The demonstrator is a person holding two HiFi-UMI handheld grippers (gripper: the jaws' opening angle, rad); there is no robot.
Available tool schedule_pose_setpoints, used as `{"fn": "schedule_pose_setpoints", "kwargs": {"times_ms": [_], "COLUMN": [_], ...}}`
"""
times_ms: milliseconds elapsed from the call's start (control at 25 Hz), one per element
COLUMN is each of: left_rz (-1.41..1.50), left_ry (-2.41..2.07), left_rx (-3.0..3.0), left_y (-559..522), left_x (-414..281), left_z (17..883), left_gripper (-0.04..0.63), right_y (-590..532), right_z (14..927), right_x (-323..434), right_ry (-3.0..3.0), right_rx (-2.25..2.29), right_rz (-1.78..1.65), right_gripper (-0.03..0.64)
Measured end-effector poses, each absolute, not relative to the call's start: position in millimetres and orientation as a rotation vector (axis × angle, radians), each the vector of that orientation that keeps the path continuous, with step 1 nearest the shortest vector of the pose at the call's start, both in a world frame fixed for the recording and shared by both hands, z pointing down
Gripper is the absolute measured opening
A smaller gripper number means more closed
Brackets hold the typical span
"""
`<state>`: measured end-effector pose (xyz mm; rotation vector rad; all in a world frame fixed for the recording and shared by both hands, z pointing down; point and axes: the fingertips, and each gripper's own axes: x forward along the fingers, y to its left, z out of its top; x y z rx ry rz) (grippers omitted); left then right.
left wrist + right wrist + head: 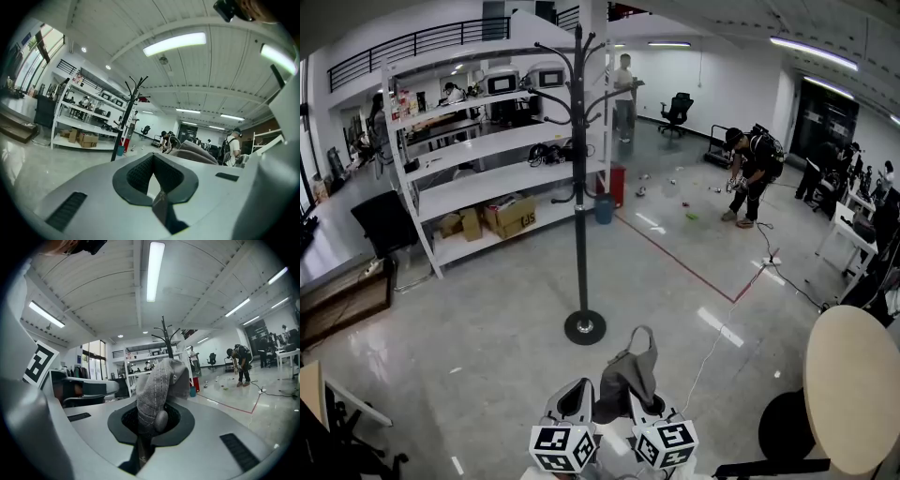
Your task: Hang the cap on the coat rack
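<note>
A grey cap (629, 373) stands up from my right gripper (630, 409), which is shut on its lower edge at the bottom middle of the head view. In the right gripper view the cap (157, 389) fills the space between the jaws of that gripper (149, 428). My left gripper (574, 397) sits close beside it on the left, shut with nothing in it; its own view shows the jaws (157, 191) meeting, with the cap (197, 153) just to the right. The black coat rack (581, 169) stands ahead on its round base (584, 326), its hooks bare.
White shelving (478, 159) with cardboard boxes (508, 214) stands behind the rack on the left. A round table (853, 384) is at the near right. A red tape line (694, 267) crosses the floor. A person (750, 173) bends over farther back on the right.
</note>
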<state>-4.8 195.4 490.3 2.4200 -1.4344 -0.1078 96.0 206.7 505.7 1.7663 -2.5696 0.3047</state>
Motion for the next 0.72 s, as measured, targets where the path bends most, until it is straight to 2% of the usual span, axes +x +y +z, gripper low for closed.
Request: {"fn": "schedule_pose_setpoints", "kwargs": {"times_ms": [720], "left_rz": [-0.117], "left_ry": [-1.424], "left_rx": [2.439], "left_y": [92], "left_x": [-11], "left_z": [486], "left_gripper": [0.002], "right_y": [106], "right_z": [503], "right_x": [90], "right_ry": [-2.560], "right_rx": [1.782], "right_rz": [0.288], "right_gripper": [0.015]}}
